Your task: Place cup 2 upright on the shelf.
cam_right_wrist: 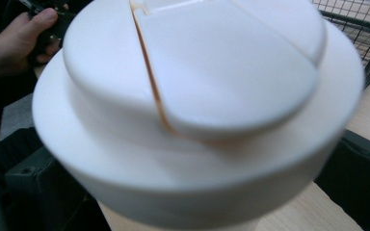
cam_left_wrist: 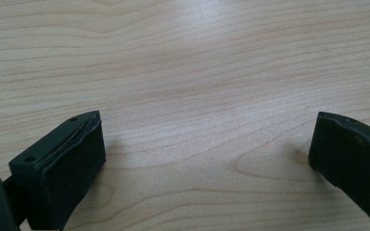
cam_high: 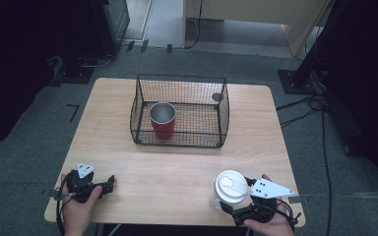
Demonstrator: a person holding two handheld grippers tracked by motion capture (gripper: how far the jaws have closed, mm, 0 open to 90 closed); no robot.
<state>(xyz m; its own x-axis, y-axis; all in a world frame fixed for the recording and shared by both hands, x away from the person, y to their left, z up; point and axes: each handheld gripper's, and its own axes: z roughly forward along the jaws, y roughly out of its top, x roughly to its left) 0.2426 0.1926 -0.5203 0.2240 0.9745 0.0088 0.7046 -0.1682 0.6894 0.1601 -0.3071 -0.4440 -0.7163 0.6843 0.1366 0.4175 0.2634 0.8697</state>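
A cup with a white domed lid point(cam_high: 230, 186) stands near the table's front right edge. My right gripper point(cam_high: 235, 197) is shut on it from the near side. In the right gripper view the lid point(cam_right_wrist: 197, 96) is very close and slightly blurred, with a black jaw low on each side. My left gripper point(cam_high: 109, 183) rests at the front left of the table, held by a hand. Its jaws point(cam_left_wrist: 207, 139) stand wide apart over bare wood with nothing between them. A red cup point(cam_high: 163, 120) with a shiny metal inside stands upright in a black wire basket point(cam_high: 177, 138).
The wooden table point(cam_high: 177, 167) has bare room between the basket and both grippers. The basket sits at the middle back of the table. The person's other hand point(cam_right_wrist: 24, 33) shows far off in the right gripper view. Cables lie on the grey floor to the right.
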